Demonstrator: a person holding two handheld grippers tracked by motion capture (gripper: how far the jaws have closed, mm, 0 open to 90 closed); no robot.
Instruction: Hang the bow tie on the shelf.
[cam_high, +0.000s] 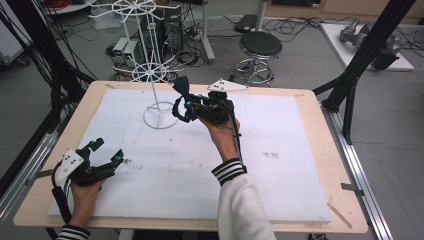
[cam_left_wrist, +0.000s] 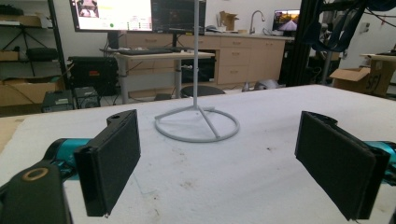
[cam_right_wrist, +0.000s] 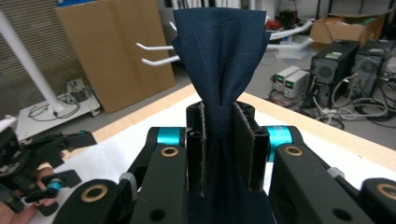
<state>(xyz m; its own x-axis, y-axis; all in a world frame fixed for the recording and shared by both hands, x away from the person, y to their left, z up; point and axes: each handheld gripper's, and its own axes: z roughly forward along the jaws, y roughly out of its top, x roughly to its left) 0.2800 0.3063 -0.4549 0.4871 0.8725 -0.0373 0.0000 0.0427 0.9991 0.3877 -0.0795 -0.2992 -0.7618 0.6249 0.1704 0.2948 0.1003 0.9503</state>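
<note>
Dark navy bow tie (cam_right_wrist: 219, 60), pinched at its knot, fanned above

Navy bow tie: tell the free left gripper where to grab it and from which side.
Grip the fanned wing of the navy bow tie above the right gripper, whose jaws pinch its knot. Probably come from the flat face with the left gripper open; the wing stands upright and unobstructed.

Navy bow tie (cam_right_wrist: 219, 60), white wire stand (cam_high: 159, 107), white foam board (cam_high: 280, 185), black-and-white striped cuff (cam_high: 229, 171)
</note>
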